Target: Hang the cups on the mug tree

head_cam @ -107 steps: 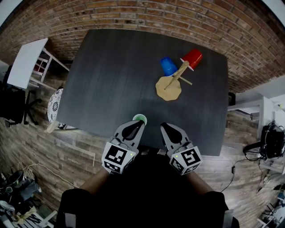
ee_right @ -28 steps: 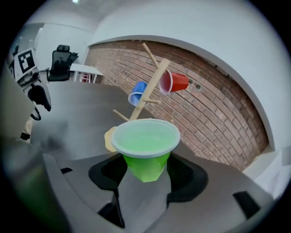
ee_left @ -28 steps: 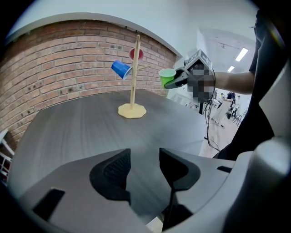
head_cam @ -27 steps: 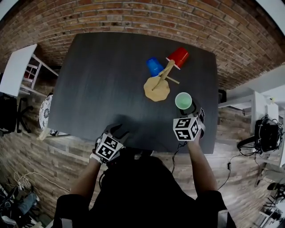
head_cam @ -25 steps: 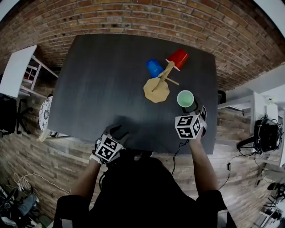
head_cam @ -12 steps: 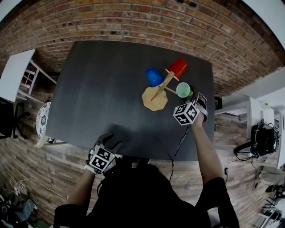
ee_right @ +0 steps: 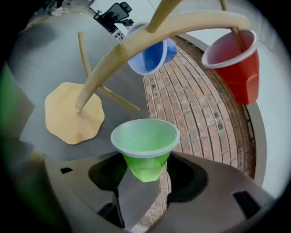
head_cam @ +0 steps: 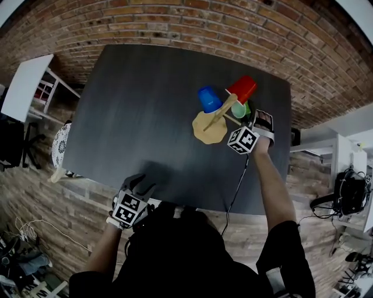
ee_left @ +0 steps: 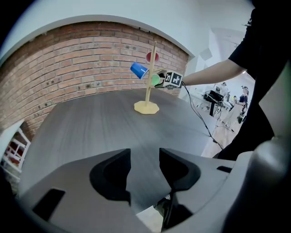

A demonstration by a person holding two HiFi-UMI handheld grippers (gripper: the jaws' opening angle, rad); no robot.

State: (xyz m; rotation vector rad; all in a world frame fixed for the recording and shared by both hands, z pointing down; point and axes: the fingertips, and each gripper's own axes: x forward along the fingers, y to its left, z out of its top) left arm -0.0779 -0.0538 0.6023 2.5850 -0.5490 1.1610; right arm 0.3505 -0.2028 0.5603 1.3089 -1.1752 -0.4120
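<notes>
The wooden mug tree (head_cam: 211, 125) stands at the table's far right, with a blue cup (head_cam: 208, 99) and a red cup (head_cam: 243, 88) hanging on its pegs. My right gripper (head_cam: 249, 116) is shut on the base of a green cup (head_cam: 240, 109) and holds it tipped beside the trunk. From the right gripper view, the green cup (ee_right: 145, 150) sits between the pads of my right gripper (ee_right: 144, 170), just right of a low peg (ee_right: 120, 101), below the red cup (ee_right: 236, 68). My left gripper (ee_left: 144, 168) stands open and empty over the table's near edge.
The dark table (head_cam: 145, 105) stands against a brick wall (head_cam: 175, 17). A black cable (head_cam: 239, 180) trails from the right gripper over the table's front. A white desk (head_cam: 29, 81) is at the left and white furniture (head_cam: 349, 151) at the right.
My right gripper has carried the green cup from the table's right front up to the mug tree and rolled it onto its side. The left gripper drifted slightly toward the near edge.
</notes>
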